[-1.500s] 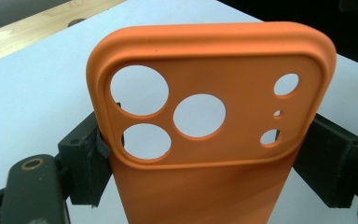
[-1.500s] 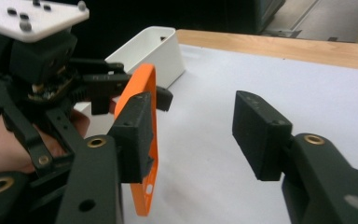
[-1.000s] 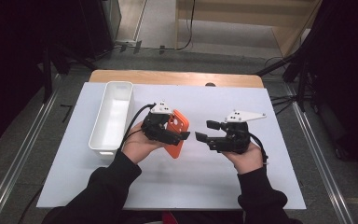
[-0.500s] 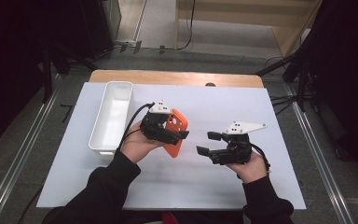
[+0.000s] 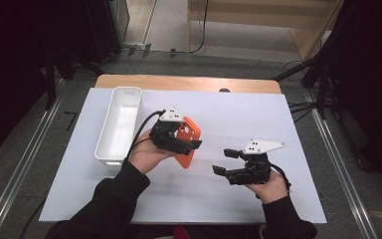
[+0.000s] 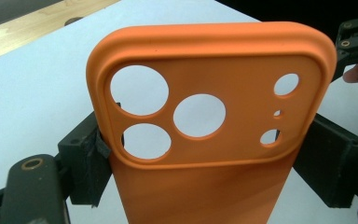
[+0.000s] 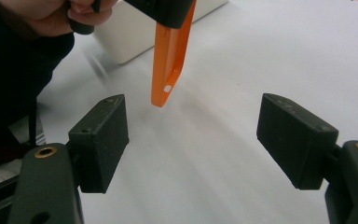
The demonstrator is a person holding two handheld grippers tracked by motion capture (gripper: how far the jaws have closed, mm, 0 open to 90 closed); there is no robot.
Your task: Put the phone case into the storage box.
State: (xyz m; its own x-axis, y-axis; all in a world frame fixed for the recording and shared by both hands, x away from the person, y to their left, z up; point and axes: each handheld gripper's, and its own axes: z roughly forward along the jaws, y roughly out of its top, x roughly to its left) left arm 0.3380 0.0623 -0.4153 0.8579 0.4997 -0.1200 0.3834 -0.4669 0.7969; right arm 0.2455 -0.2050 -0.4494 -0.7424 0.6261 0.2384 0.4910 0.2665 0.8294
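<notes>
While the right tool (image 5: 224, 162) hovers nearest the person with jaws spread wide and nothing between them, it points toward the case from just off its lower end.

Item: left tool (image 5: 186, 144), clenched on the case across its two long edges.

Item: orange phone case (image 5: 188, 139), soft, with camera cut-outs; held clear above the bench (image 5: 238, 114), on edge, cut-out end away from the left tool.

Item: white bin (image 5: 120, 124), long, apparently empty, just beyond and to the left of the left hand.

Status, judged: pick-up done, case lifted and secured in one tool. Left: delivery, likely into the bin or a handover to the right tool; which cannot be told. Neither has begun.
</notes>
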